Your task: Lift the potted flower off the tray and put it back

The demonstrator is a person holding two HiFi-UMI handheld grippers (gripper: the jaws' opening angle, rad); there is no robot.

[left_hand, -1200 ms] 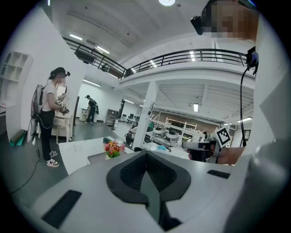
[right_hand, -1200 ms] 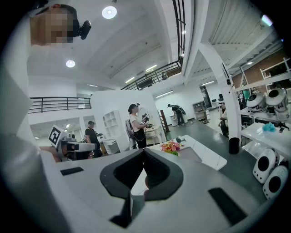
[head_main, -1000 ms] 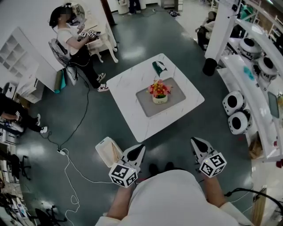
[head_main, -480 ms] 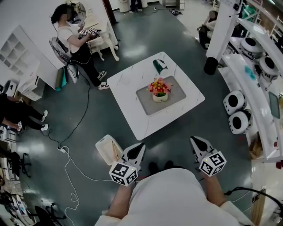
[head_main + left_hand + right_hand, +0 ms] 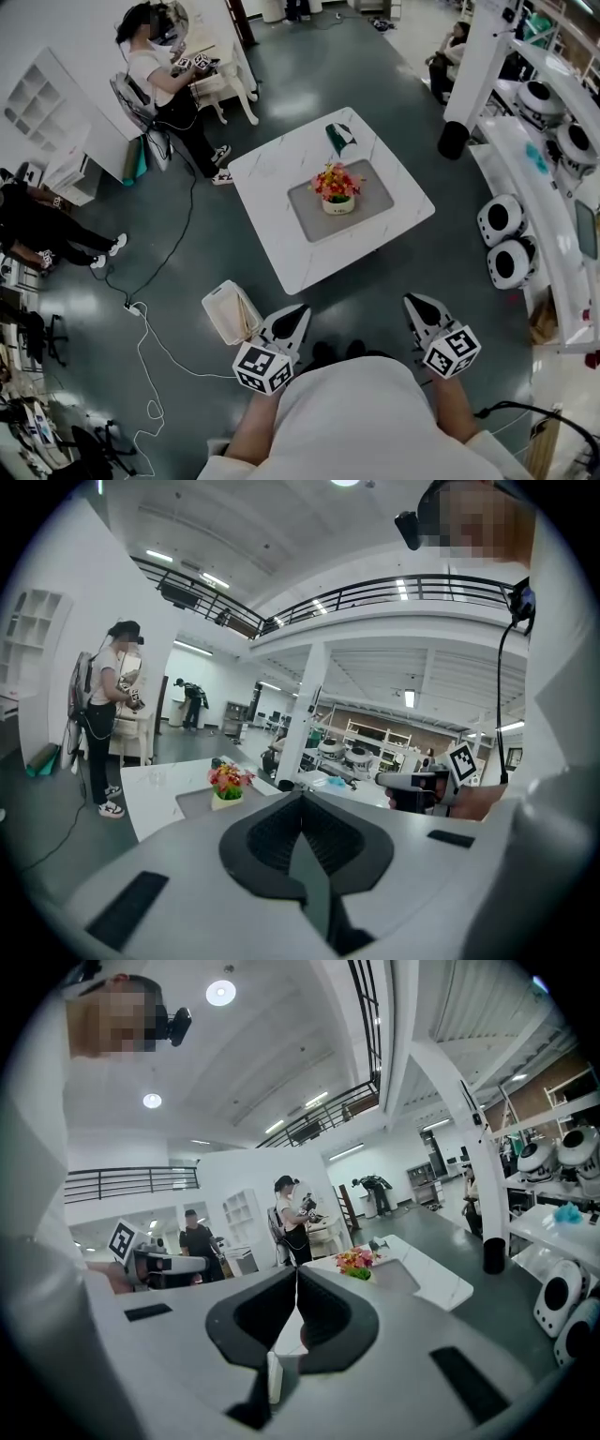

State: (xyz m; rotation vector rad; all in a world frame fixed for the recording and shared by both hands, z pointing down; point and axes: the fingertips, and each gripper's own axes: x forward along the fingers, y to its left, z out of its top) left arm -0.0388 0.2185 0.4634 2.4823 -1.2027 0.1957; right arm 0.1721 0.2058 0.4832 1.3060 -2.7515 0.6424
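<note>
Since a second ago the white table (image 5: 272, 183) has slid a little up the head view. The potted flower (image 5: 337, 190) has not moved off the grey tray (image 5: 314, 214) at the table's middle. The seated person (image 5: 42, 230), far left of the table, now has the legs stretched out. The standing person (image 5: 159, 80) past the table's far-left corner has barely moved.

Both grippers hang close to the wearer's body, well short of the table's near corner. The left gripper (image 5: 298, 313) has its jaws pressed together, with nothing between them, and touches nothing. The right gripper (image 5: 416, 302) is likewise closed and empty. The flower is far beyond both sets of tips.

A dark green object (image 5: 339, 138) lies on the table beyond the tray. An open white box (image 5: 227, 315) sits on the floor between the table's near edge and the left gripper. A white cable (image 5: 150, 347) trails over the floor left of the box. To the table's right stand round white units (image 5: 502, 240) and a white pillar (image 5: 480, 66). Bare floor lies between the grippers and the table.
</note>
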